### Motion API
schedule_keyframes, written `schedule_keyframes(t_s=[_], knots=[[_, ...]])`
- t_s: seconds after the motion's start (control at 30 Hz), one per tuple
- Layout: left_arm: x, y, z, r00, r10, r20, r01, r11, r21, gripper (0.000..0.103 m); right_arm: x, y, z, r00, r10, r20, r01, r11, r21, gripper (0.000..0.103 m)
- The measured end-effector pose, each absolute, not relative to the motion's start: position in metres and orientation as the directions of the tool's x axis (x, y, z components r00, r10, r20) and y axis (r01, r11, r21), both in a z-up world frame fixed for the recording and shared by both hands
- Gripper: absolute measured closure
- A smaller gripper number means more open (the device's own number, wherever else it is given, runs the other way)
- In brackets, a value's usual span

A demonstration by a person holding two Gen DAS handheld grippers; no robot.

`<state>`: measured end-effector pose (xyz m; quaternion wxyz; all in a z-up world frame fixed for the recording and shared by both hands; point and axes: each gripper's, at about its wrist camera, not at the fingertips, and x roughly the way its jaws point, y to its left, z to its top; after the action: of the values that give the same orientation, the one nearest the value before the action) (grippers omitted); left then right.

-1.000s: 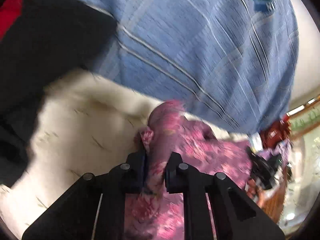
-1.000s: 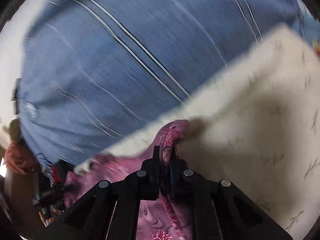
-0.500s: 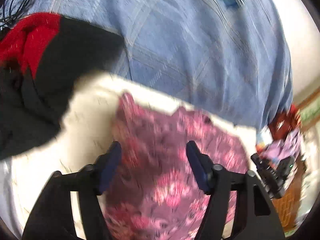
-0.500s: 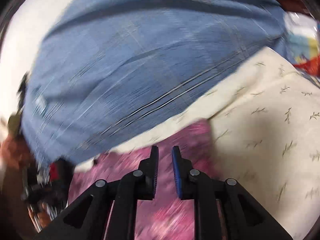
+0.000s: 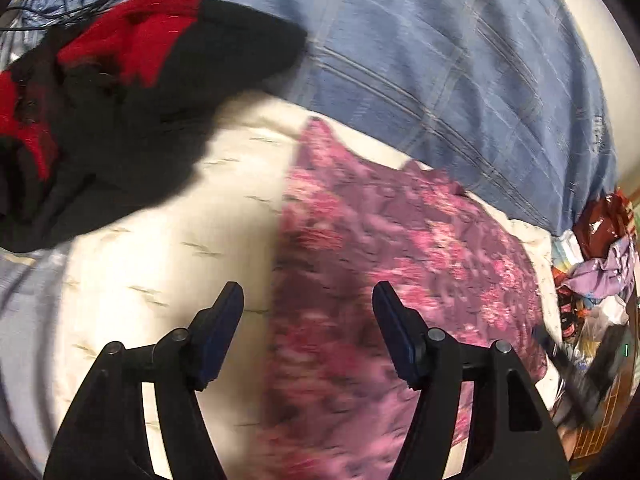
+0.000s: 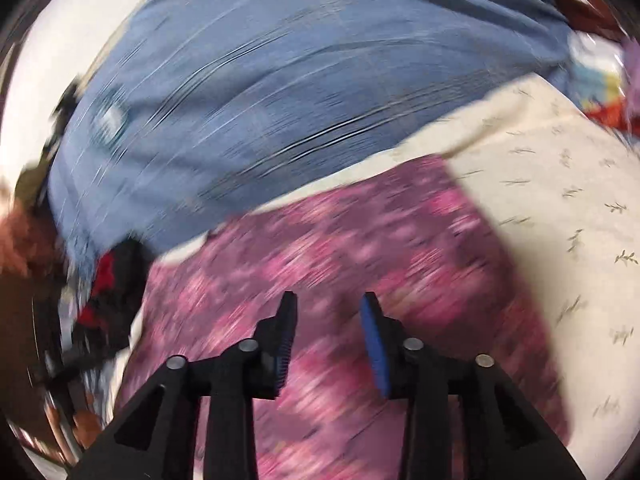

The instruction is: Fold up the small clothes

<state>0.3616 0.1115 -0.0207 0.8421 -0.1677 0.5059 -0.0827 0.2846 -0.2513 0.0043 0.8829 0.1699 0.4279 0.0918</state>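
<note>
A small pink and purple flowered garment (image 5: 384, 264) lies spread flat on a cream patterned cloth (image 5: 168, 248). My left gripper (image 5: 308, 300) hovers over the garment's left edge, open, with nothing pressed between its pads. The right wrist view is blurred by motion. There the same garment (image 6: 360, 248) fills the middle, and my right gripper (image 6: 328, 308) hangs above it with its jaws opening and no fabric caught between them.
A blue checked sheet (image 5: 440, 60) covers the bed beyond the cream cloth (image 6: 560, 184). A black and red garment (image 5: 120, 80) is heaped at the upper left of the left wrist view. Mixed clutter (image 5: 600, 272) sits off the bed's right edge.
Both grippers let go of the flowered garment, opened and drew back from it. The garment went from bunched up in the jaws to lying flat on the cream cloth.
</note>
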Motion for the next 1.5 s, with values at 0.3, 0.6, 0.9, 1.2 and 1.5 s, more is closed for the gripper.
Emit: schedule_keyframes(t_s=[0.3,0.6,0.9,1.2,1.5], knots=[[0.352,0.177,-0.035,0.459,-0.341,-0.821,-0.123,0.89,-0.439,0.037,0.215,-0.072,0.001,0.511,0.398,-0.762,-0.449,0.879,0.158,0.055],[0.351,0.18,-0.032,0.458,-0.398,-0.795,-0.101,0.865,-0.491,0.037,0.188,0.03,-0.019,0.545,0.302,-0.782,-0.648,0.744,-0.164,0.05],[0.356,0.172,-0.04,0.432,-0.414,-0.801,-0.095,0.863,-0.497,0.037,0.192,0.061,-0.034,0.664,0.166,-0.729,-0.609,0.685,-0.399,0.05],[0.39,0.143,-0.056,0.354,-0.526,-0.774,-0.063,0.812,-0.581,0.015,0.196,0.051,-0.038,0.695,0.157,-0.702,-0.584,0.691,-0.425,0.053],[0.453,0.075,-0.056,0.116,-0.494,-0.862,0.085,0.87,-0.487,0.008,0.196,0.044,-0.037,0.693,0.192,-0.695,-0.585,0.713,-0.387,0.053]])
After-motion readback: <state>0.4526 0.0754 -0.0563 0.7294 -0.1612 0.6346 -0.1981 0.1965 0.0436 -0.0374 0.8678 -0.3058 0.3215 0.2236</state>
